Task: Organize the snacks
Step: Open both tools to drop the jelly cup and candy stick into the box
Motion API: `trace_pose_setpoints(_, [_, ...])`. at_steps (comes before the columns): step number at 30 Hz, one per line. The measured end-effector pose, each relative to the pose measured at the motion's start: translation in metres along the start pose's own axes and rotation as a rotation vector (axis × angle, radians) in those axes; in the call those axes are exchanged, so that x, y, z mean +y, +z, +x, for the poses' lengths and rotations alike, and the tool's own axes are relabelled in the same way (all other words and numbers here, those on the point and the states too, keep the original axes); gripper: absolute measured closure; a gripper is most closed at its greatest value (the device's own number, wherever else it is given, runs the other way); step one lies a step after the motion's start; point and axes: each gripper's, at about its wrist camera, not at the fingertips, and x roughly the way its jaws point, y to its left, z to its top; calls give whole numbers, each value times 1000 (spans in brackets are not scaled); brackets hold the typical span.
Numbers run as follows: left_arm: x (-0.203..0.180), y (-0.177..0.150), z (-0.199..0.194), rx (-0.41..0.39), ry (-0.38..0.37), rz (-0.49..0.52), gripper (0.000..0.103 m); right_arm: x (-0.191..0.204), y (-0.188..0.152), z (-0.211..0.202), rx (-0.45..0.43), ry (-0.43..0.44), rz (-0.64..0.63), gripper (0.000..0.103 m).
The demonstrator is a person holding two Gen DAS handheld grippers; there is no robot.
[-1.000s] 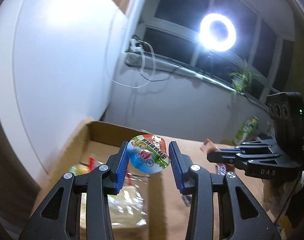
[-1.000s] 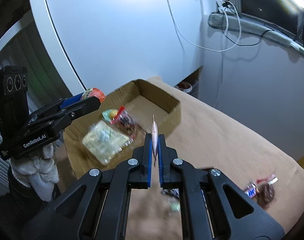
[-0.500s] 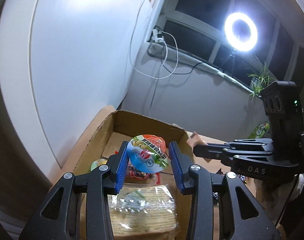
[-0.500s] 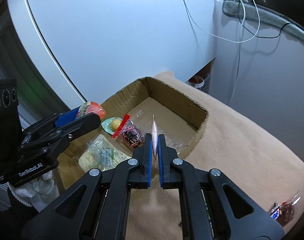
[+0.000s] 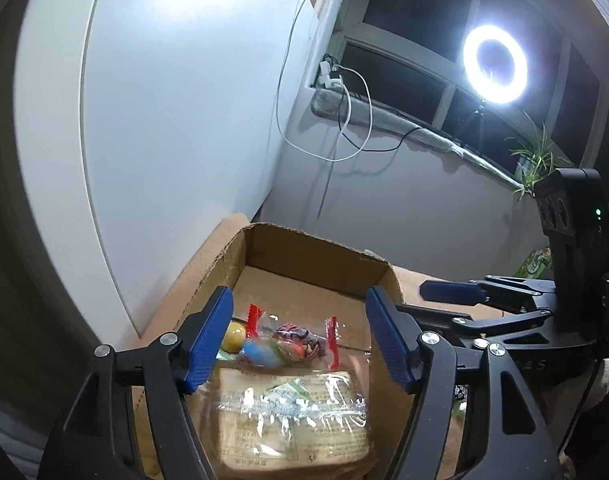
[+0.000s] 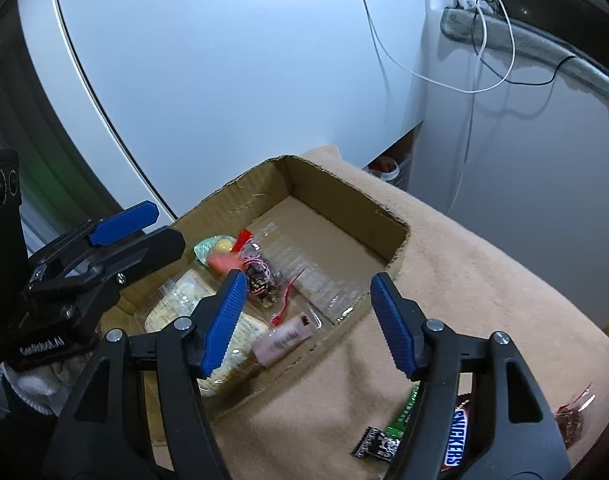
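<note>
Your left gripper (image 5: pixel 298 336) and right gripper (image 6: pixel 304 320) have just been opening and now gape empty over the cardboard box (image 6: pixel 344 196), where the round-lidded cup (image 5: pixel 260 352) and pink packet (image 6: pixel 282 340) they pinched earlier now appear, blurred.

Brown cardboard box (image 6: pixel 392 236), pink packet (image 6: pixel 282 340), red-ended clear wrapper (image 5: pixel 292 336), blue-lettered Snickers bar (image 6: pixel 456 436), beige blanket (image 6: pixel 484 300).

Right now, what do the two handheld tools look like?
Both are black plastic with silver screws and ribbed blue pads. The left tool reads GenRobot.AI on its side in the right wrist view; the right tool shows "DAS" lettering and a green light. White fabric covers the hands.
</note>
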Motion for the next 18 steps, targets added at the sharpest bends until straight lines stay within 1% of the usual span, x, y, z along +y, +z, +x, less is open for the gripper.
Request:
trace_pose_setpoints(11, [-2, 0, -6, -16, -10, 0, 34, -10, -7, -24, -20, -41, 2, 35])
trace_pose_setpoints(14, [-5, 0, -8, -27, -24, -6, 34, -16, -11, -36, -32, -51, 15, 34])
trace_pose_setpoints(18, [-12, 0, -14, -37, -66, 3, 34, -26, -20, -54, -47, -70, 29, 33])
